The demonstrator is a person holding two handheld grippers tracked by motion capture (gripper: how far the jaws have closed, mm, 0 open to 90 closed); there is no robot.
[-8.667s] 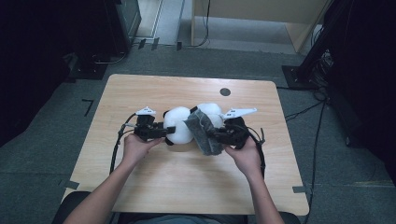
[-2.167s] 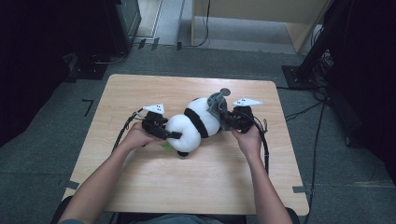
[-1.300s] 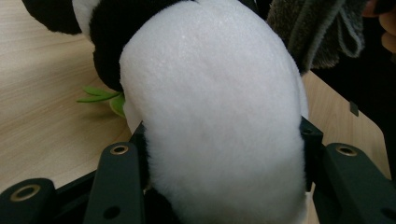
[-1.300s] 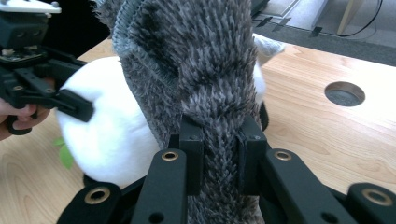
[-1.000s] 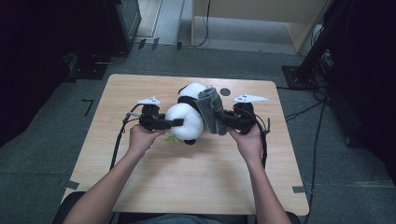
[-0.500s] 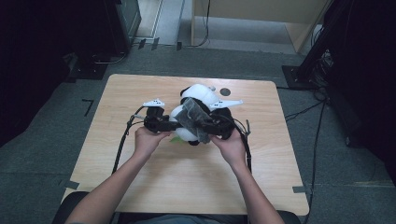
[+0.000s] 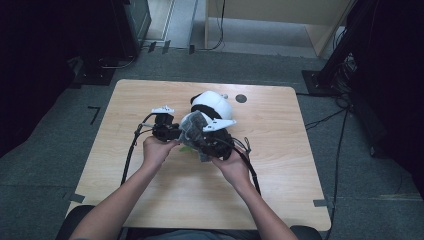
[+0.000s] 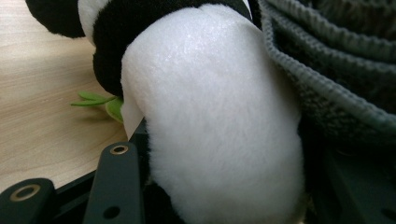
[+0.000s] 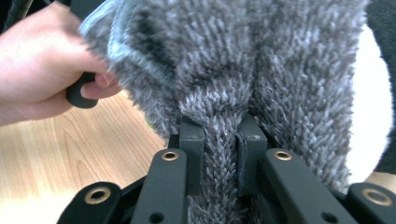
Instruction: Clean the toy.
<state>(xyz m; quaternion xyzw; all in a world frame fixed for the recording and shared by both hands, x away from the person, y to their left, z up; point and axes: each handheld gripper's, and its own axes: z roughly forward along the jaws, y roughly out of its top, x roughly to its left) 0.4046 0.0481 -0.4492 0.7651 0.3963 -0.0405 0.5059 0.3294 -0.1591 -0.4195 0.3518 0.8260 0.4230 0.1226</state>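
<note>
On the desk: a person works at a wooden desk (image 7: 150,200) with 2 hand-held grippers, both meeting at a plush toy near its middle.
Plush panda: the black-and-white panda (image 7: 212,104) sits just beyond the hands, its white body (image 8: 210,130) pressed close against the left hand-held gripper's camera; it looks braced there so the fabric can be drawn over it.
Grey fabric: a shaggy grey knit piece (image 9: 243,70), with a ribbed edge (image 8: 327,79) in the left gripper view, lies against the panda's near side (image 7: 192,127); my reading is that it is being fitted onto the toy like a garment.
Left hand-held gripper: (image 7: 167,131) partly closed, and the panda's body appears wedged between its 2 jaws, seemingly to steady the toy; the contact at the pads is hidden behind the plush.
Right hand-held gripper: (image 9: 219,144) clenched on a gathered fold of the grey fabric, a pinch that suits pulling the cloth along.
Left hand: (image 9: 42,79) curled round its gripper's handle, seen beside the fabric.
Green scrap: a small leaf-like piece (image 8: 100,100) pokes out from under the panda, touching the desk.
</note>
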